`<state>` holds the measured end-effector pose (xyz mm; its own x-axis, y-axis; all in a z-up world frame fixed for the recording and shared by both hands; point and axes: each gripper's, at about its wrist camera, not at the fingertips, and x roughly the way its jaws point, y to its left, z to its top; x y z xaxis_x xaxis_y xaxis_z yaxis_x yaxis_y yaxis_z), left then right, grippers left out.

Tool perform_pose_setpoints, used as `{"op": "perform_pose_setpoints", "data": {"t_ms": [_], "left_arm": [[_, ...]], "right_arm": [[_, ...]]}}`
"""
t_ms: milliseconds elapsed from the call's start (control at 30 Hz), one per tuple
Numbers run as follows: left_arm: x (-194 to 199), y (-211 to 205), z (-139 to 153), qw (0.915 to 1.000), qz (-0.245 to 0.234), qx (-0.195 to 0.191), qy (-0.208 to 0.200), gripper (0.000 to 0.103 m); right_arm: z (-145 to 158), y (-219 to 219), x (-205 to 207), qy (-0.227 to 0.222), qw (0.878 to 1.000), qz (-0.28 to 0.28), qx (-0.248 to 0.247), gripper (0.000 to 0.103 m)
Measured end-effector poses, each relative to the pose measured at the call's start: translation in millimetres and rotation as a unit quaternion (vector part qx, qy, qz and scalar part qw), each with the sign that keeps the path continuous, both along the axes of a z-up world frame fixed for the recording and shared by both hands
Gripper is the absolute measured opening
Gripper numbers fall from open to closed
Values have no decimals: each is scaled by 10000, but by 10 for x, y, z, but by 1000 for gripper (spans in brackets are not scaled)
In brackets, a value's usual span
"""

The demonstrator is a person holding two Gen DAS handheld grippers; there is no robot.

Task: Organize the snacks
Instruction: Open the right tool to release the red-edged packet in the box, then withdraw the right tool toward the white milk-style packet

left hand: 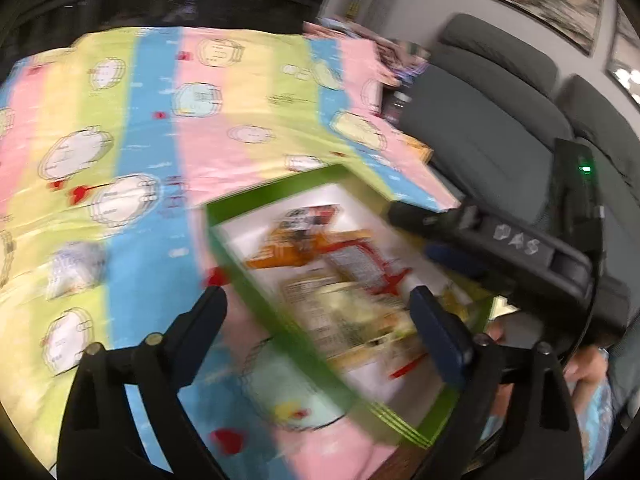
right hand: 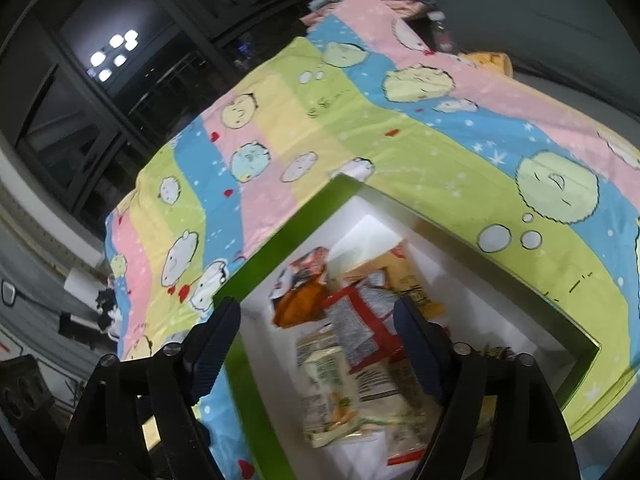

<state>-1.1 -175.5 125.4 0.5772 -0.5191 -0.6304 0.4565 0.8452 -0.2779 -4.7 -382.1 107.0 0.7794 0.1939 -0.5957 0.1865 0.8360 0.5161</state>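
Your left gripper (left hand: 320, 312) and right gripper (right hand: 316, 332) both hover, jaws spread, gripping nothing, above the green box (right hand: 280, 248) on the striped cloth (right hand: 360, 128). Snack packets (right hand: 360, 320) lie inside, between the jaws. Only the left view shows a clear packet (left hand: 76, 272) left of its jaws.

Snack packets (right hand: 352, 332) inside box (right hand: 280, 236) on tablecloth (right hand: 420, 140).

Home living room, grey sofa (left hand: 492, 120), framed pictures (left hand: 552, 0), cartoon-print cloth (left hand: 160, 120), dark windows (right hand: 100, 80)
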Motion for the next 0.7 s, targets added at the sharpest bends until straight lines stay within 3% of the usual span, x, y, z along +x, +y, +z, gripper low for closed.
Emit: {"op": "perform_pose_setpoints", "data": {"t_ms": [300,433,567,700], "left_arm": [[-121,1085,-93,9921,1253,85,57,102],[-87,1562,-251,9823,1861,115,168,102],[-3,1943,-441,9726,2301,8,335,102],[102,2167,-577,9660,2493,-140,672,102]], "right_arm": [[164,533,-13,-210,9979,200,-576,82],[170,864,40,-195,9936,487,-1004,83],[96,1215,143,100,9889,907,-1175,83],[-11,1641,378,511,9805,1627,-973,83]]}}
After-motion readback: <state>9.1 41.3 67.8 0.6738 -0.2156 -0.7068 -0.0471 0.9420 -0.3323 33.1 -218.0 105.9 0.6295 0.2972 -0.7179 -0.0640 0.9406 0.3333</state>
